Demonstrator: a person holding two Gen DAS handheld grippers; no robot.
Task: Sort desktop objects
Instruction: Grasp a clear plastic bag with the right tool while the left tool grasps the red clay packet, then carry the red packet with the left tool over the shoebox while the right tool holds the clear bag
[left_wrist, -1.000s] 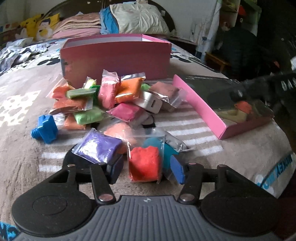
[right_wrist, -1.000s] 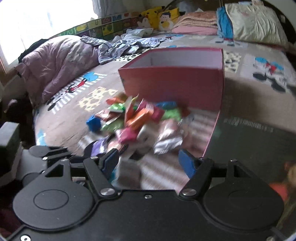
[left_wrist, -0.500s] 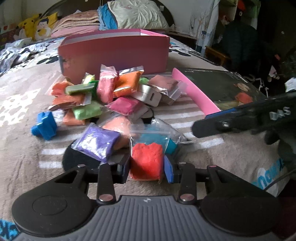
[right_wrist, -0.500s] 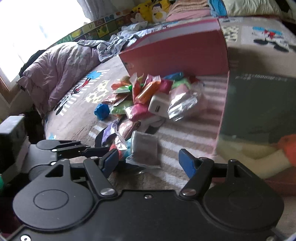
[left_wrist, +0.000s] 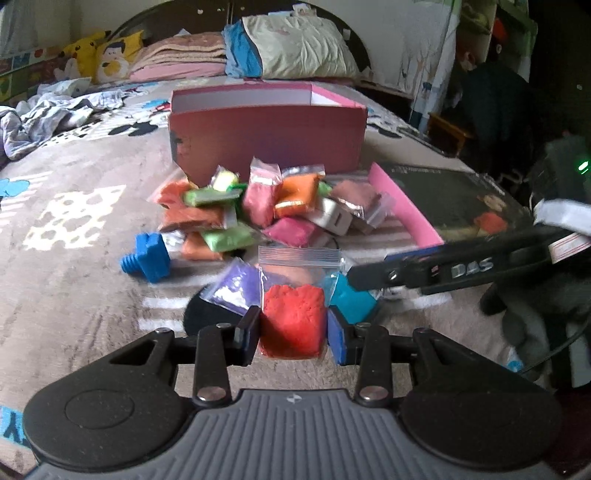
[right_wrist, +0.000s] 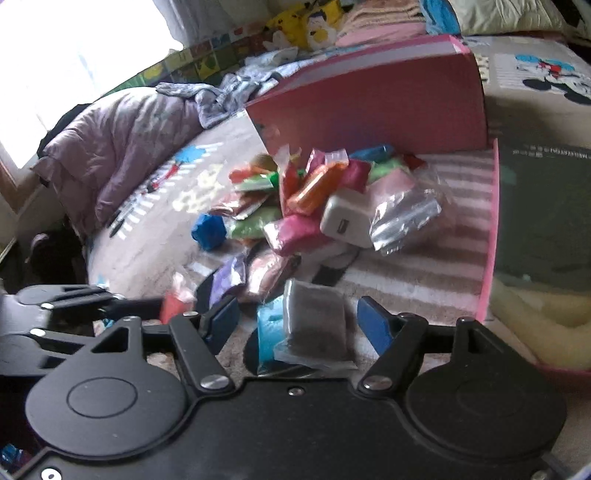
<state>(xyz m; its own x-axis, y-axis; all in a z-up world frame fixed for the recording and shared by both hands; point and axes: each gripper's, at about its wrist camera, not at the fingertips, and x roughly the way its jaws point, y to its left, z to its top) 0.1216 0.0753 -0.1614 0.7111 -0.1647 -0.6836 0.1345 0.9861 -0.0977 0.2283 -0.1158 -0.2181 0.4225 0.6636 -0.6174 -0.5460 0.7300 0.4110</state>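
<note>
Left wrist view: a plush grey patterned bedspread, pillows stacked behind. The left gripper pinches a clear zip bag of red clay at the pile's near edge. An upright pink cardboard box stands behind. The right gripper gapes around a blurry grey-filled bag, probably untouched.
</note>
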